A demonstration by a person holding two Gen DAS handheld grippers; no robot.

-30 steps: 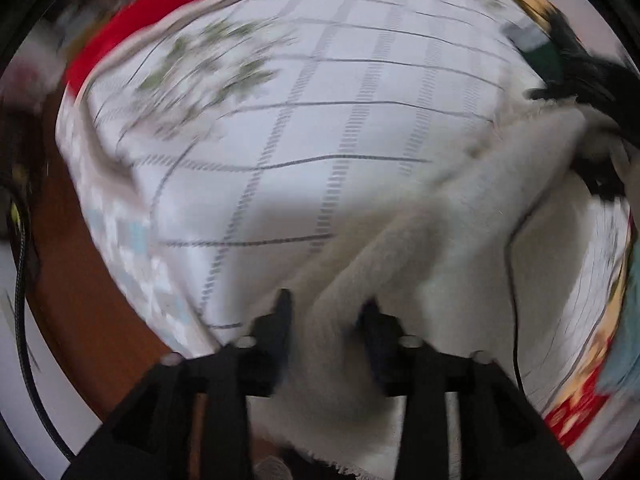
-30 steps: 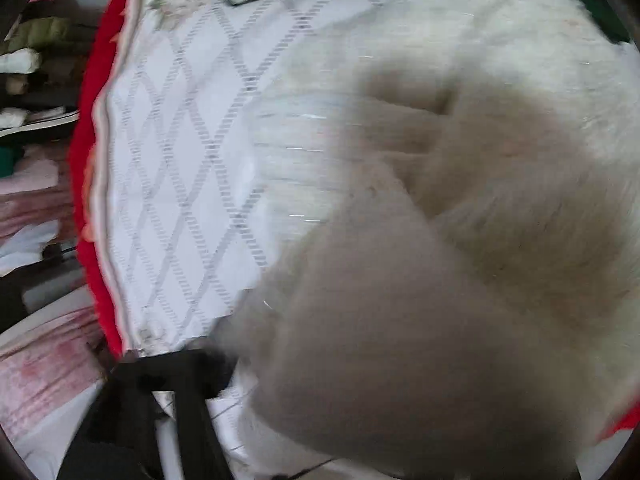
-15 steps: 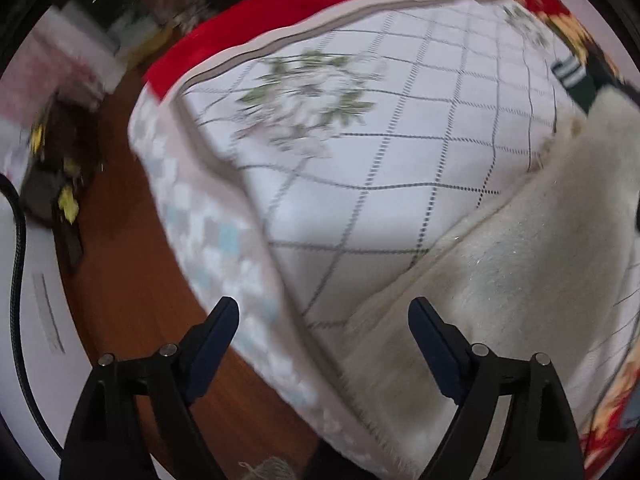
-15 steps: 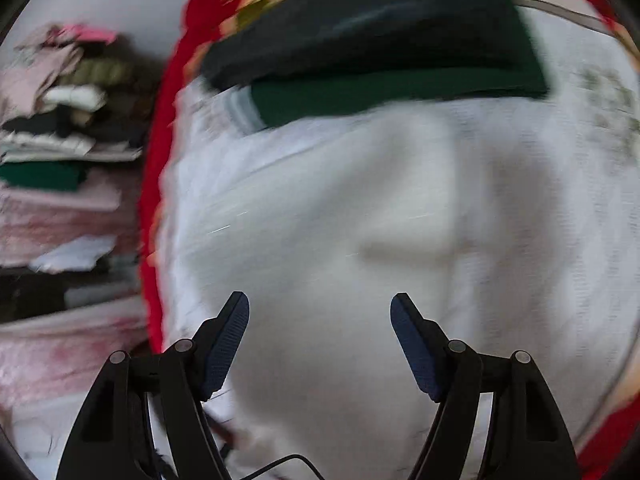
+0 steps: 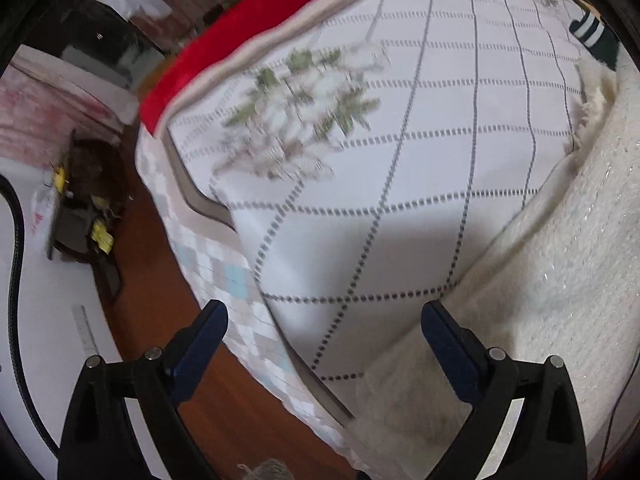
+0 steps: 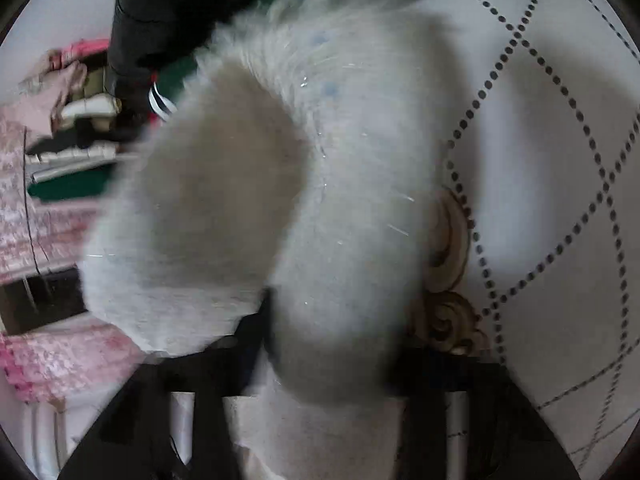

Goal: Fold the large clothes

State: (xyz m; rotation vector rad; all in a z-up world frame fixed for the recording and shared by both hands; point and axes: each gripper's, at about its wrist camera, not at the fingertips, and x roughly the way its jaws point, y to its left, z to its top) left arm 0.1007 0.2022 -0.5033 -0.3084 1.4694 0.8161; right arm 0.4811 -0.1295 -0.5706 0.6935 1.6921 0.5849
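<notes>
A white fuzzy garment (image 5: 560, 260) lies along the right side of the bed, on a white quilted cover (image 5: 400, 160) with a dotted grid. My left gripper (image 5: 323, 312) points down over the bed's corner. Its jaws are opening wide, with only the cover beneath them and the garment's edge beside the right finger. In the right wrist view the same garment (image 6: 320, 160) fills the middle, lifted in a thick blurred bunch. My right gripper (image 6: 332, 332) is closing, its dark fingers pinching that bunch from both sides.
A red blanket (image 5: 240, 32) edges the far side of the bed. A green striped garment (image 5: 596, 36) lies at the far right, and a dark garment (image 6: 160, 0) behind the bunch. Wooden floor (image 5: 168, 280) lies left of the bed. Stacked clothes (image 6: 72, 120) stand beyond it.
My left gripper let go of the white garment and spread wide, tipping over the bed's corner. My right gripper, open half a second ago, swung across and closed on a bunch of it.
</notes>
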